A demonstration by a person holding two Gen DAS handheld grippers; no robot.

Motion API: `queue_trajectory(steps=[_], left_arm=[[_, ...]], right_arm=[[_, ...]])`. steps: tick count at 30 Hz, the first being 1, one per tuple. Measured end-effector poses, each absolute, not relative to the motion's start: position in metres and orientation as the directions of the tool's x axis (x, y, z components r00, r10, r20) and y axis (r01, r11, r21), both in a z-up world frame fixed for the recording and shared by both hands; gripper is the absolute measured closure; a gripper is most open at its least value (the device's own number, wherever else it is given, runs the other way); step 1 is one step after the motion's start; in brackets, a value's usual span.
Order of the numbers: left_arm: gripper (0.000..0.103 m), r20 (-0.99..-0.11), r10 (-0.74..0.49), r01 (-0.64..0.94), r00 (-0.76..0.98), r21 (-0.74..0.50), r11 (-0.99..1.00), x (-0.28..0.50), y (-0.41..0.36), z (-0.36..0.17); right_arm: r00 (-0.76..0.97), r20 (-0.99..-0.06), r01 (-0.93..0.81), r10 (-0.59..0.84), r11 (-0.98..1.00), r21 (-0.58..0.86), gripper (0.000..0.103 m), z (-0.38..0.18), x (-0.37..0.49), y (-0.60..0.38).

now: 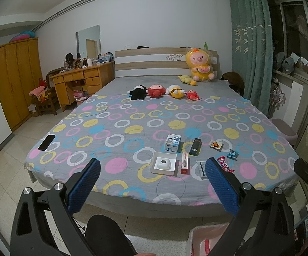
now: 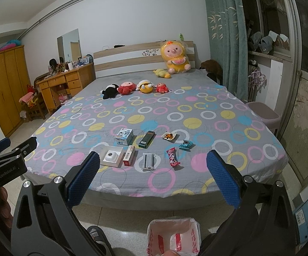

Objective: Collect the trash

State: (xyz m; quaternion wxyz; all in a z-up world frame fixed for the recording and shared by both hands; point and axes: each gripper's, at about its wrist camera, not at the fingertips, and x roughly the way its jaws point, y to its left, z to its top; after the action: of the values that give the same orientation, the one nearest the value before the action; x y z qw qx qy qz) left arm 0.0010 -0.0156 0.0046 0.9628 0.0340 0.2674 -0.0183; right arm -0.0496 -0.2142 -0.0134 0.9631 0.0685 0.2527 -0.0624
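With both the left tongs (image 1: 152,183) and right tongs (image 2: 152,177) spread apart and empty, they risk grabbing the boxed goods (image 2: 124,136) instead of the flat wrappers (image 2: 172,159) on the bed (image 2: 196,183).

Trash bag (image 1: 205,241) cut off below.

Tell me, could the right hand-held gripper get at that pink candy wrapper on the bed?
Probably yes: the right hand-held gripper is open, and the pink candy wrapper lies alone near the bed's front edge, nothing between them.
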Motion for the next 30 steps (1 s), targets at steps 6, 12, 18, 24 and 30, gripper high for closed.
queue_trajectory(steps=[6, 12, 18, 24, 30], left_arm=[[0.007, -0.515, -0.016, 0.053, 0.857, 0.057, 0.997, 0.001, -0.015, 0.004], [0.007, -0.516, -0.019, 0.055, 0.856, 0.054, 0.997, 0.001, -0.013, 0.004], [0.007, -0.516, -0.016, 0.053, 0.857, 0.056, 0.997, 0.001, -0.014, 0.003], [0.007, -0.517, -0.019, 0.055, 0.856, 0.054, 0.997, 0.001, -0.013, 0.003], [0.007, -0.516, -0.019, 0.054, 0.856, 0.055, 0.997, 0.001, -0.012, 0.003]], right_arm=[[0.865, -0.494, 0.155, -0.086, 0.983, 0.101, 0.005, -0.014, -0.050, -0.214], [0.867, -0.490, 0.162, -0.096, 0.982, 0.095, 0.005, -0.014, -0.050, -0.218], [0.864, -0.492, 0.167, -0.105, 0.982, 0.085, 0.005, -0.012, -0.049, -0.216], [0.867, -0.488, 0.163, -0.100, 0.983, 0.089, 0.005, -0.005, -0.051, -0.221], [0.878, -0.471, 0.146, -0.085, 0.985, 0.096, 0.005, -0.010, -0.055, -0.221]])
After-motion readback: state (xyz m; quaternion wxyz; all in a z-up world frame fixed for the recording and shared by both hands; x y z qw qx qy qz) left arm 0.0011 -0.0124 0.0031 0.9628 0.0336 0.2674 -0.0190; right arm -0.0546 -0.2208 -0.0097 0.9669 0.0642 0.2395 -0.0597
